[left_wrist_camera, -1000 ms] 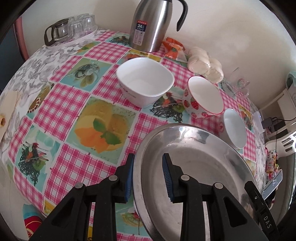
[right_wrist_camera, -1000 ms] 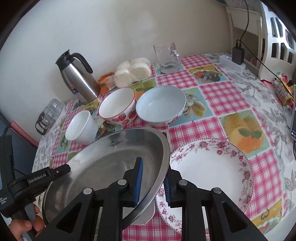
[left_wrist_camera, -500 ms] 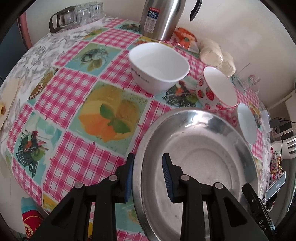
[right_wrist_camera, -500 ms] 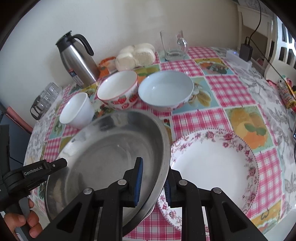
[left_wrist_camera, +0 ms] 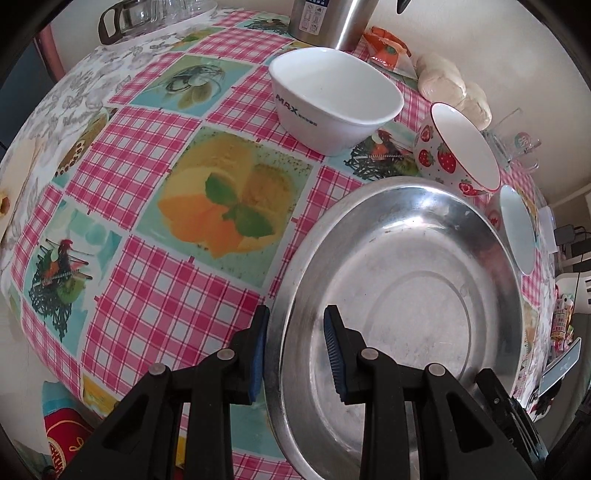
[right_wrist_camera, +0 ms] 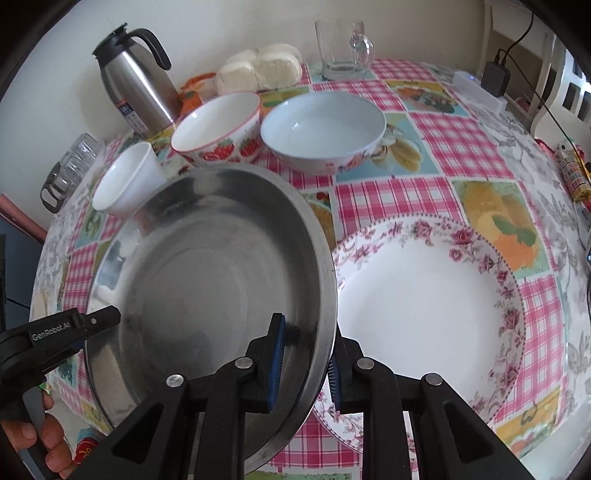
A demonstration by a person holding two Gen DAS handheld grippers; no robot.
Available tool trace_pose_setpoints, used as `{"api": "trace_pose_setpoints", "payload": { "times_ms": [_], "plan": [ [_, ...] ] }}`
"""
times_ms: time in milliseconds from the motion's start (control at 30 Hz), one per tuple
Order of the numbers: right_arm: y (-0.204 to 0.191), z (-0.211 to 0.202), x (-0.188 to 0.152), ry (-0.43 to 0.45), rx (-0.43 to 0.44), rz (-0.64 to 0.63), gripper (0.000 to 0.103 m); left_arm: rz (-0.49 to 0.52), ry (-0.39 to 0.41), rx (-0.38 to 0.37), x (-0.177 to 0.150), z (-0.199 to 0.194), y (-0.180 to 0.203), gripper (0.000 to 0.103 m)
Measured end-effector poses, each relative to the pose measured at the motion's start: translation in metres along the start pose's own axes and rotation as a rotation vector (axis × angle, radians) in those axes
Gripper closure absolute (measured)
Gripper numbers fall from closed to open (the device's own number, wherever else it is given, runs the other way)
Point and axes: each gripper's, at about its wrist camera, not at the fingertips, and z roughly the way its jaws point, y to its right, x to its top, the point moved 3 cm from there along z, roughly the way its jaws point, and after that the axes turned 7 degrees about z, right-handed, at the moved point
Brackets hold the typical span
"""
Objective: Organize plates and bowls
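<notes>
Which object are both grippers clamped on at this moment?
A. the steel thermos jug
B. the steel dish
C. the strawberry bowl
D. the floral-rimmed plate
B. The left gripper pinches one edge of the steel dish and the right gripper pinches the opposite rim, while the floral-rimmed plate and the strawberry bowl sit untouched on the table.

Steel plate (right_wrist_camera: 207, 258) covers the floral plate's (right_wrist_camera: 424, 302) left rim; thermos (left_wrist_camera: 328, 22) top cut off; bowl lettering (left_wrist_camera: 297, 110) partly illegible
</notes>
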Motion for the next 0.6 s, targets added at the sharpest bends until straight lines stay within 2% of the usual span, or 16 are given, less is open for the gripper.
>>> {"api": "trace_pose_setpoints", "payload": {
  "times_ms": [167, 600],
  "plan": [
    [0.002, 0.005, -0.002, -0.025, -0.018, -0.001, 0.080, 0.004, -0.022, 0.007, 0.000, 0.007, 0.001, 0.072],
    [-0.001, 0.005, -0.003, -0.027, -0.032, -0.018, 0.080, 0.020, -0.014, 0.022, 0.003, 0.012, 0.004, 0.071]
  ]
}}
